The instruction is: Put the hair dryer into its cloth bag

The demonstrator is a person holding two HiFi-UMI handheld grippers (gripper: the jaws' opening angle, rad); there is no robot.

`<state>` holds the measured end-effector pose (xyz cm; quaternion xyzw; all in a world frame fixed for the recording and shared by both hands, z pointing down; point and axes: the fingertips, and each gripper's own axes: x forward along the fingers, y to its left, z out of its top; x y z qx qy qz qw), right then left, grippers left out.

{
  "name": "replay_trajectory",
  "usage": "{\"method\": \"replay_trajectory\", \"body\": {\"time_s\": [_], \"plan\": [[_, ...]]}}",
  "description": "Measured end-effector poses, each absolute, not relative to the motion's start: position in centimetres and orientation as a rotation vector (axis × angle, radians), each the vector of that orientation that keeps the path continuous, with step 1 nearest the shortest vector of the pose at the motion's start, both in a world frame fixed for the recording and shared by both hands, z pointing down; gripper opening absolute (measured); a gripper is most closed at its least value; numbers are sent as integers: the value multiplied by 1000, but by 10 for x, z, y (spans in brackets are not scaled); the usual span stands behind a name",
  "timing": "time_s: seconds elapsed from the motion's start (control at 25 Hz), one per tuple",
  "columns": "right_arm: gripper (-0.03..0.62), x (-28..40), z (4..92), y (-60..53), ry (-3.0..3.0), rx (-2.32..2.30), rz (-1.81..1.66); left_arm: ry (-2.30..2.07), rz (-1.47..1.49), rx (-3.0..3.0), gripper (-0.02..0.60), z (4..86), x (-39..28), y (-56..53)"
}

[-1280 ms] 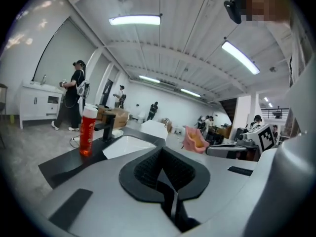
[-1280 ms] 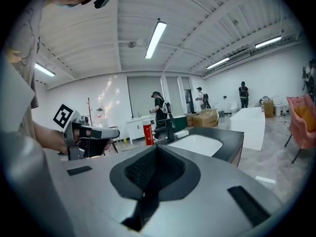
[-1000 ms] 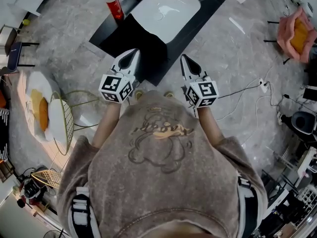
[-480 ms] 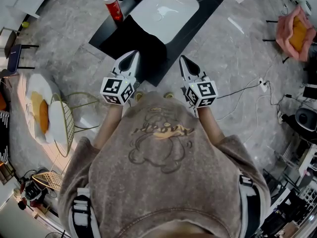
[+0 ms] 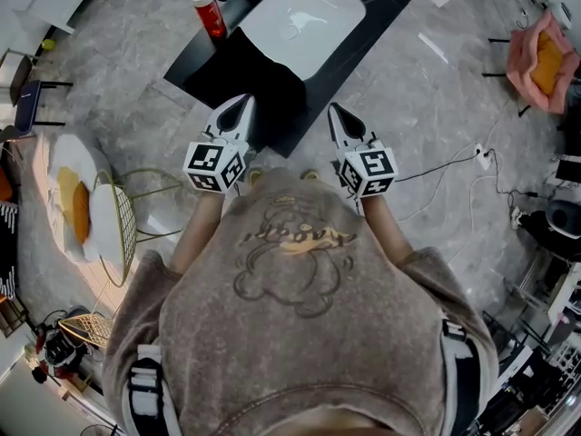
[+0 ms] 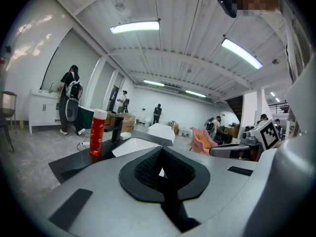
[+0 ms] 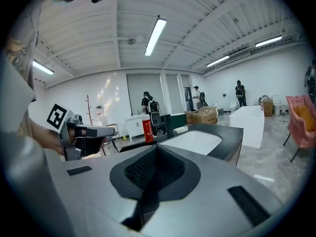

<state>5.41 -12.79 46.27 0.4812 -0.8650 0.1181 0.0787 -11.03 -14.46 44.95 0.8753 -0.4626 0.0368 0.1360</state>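
**Q:** What has shifted since the earlier frames?
**A:** Almost nothing. We see the left gripper [image 5: 243,101] and the right gripper [image 5: 333,109] in the same level pose at the near edge of the desk [image 5: 213,66]. Only the head view has drifted slightly.

**Q:** How do the fingers stand?
**A:** On both grippers the fingers [image 6: 94,186] are pressed together with nothing between them. Each gripper view shows the ribbed black pads meeting along a dark seam.

**Q:** Where are the hair dryer and its cloth bag?
**A:** We cannot identify either with certainty. A smooth, glossy white shape [image 5: 304,16] with rounded corners lies on the matte black desk at 12 o'clock from us. A red cylindrical bottle [image 5: 208,11] with a pale cap stands at 11 o'clock. A dark blocky object [image 6: 116,126] just beside it may be the dryer.

**Q:** How should we do the step in hand well?
**A:** We judge the task not yet begun. We would first settle which item is which, then spread the fingers before reaching. One gripper should pinch the soft cloth at the bag's mouth. The other should take the hard dryer by its handle, since a rounded shell is likely to slip.
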Motion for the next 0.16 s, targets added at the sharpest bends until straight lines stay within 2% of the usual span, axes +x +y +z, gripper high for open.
{"method": "replay_trajectory", "body": {"time_s": [0.16], "plan": [[-3,53,464,-125,-2589,1426,361,-1338,108,2527,18,449,-109,-143]]}}
